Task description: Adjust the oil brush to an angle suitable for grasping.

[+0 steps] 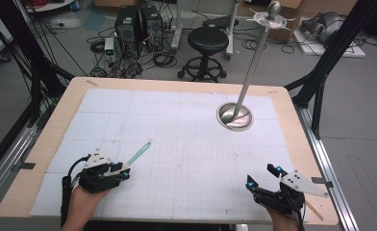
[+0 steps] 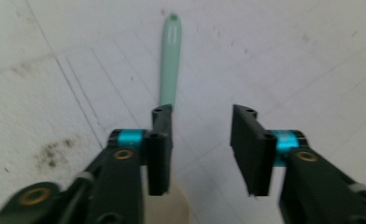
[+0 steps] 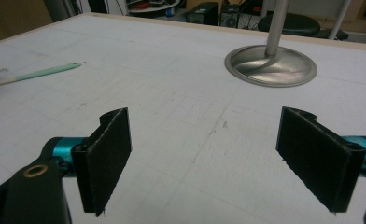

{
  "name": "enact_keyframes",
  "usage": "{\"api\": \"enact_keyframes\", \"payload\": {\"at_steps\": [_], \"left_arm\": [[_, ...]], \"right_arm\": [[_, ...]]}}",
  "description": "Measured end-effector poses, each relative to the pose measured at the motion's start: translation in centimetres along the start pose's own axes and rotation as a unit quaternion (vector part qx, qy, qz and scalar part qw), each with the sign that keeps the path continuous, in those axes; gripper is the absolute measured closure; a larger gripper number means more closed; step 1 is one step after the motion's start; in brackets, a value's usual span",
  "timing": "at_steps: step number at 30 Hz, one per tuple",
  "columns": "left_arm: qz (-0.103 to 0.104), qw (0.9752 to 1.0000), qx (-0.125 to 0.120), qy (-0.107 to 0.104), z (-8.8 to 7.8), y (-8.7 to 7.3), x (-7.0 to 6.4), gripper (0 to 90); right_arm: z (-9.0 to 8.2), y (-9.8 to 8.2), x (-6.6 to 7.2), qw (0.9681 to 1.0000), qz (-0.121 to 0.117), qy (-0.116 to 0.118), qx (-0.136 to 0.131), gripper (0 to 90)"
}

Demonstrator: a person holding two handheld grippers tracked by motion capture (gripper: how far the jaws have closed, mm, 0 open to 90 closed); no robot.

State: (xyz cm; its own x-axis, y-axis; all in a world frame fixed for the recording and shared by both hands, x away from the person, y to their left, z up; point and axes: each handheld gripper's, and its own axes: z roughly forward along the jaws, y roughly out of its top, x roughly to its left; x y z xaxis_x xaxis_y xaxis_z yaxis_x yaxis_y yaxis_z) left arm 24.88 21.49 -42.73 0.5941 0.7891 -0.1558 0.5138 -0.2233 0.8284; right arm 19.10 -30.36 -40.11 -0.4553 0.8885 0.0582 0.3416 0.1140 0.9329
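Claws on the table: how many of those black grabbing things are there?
2. The left claw is at the near left of the table, open over a mint-handled spatula. The right claw is at the near right, open and empty.

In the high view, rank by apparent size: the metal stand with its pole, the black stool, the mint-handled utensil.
Largest to smallest as they look:
1. metal stand, with its tall pole
2. black stool, though it sits farther back, so it may really be bigger than it looks
3. mint-handled utensil, by the left gripper
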Motion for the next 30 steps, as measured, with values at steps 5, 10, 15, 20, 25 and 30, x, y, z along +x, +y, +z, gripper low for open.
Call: {"api": "enact_keyframes", "payload": {"at_steps": [5,10,15,20,25,30], "left_arm": [[-0.015,0.9933,-0.114,-0.015,-2.2,-0.1,1.4,27.0],[-0.021,0.9888,-0.147,-0.017,-3.4,-0.1,2.3,22.1],[-0.009,0.9858,-0.167,-0.02,-4.5,-0.5,2.7,22.8],[-0.008,0.9855,-0.168,-0.02,-4.8,-0.7,2.5,23.1],[-0.005,0.9849,-0.172,-0.02,-5.0,-0.6,2.3,23.1],[-0.008,0.9857,-0.167,-0.017,-4.8,-0.7,2.4,22.9]], "right_arm": [[0.0,0.1,0.3,1.0,-0.003,-0.002,-0.007,17.1],[0.1,0.3,0.6,0.9999,-0.008,-0.002,-0.009,17.1],[0.3,0.5,1.0,0.9998,-0.017,0.002,-0.006,17.0],[0.4,0.6,1.1,0.9997,-0.018,-0.006,-0.013,17.0],[0.2,0.6,1.0,0.9997,-0.018,-0.007,-0.015,17.0],[0.2,0.5,0.9,0.9997,-0.018,-0.002,-0.014,17.0]]}}
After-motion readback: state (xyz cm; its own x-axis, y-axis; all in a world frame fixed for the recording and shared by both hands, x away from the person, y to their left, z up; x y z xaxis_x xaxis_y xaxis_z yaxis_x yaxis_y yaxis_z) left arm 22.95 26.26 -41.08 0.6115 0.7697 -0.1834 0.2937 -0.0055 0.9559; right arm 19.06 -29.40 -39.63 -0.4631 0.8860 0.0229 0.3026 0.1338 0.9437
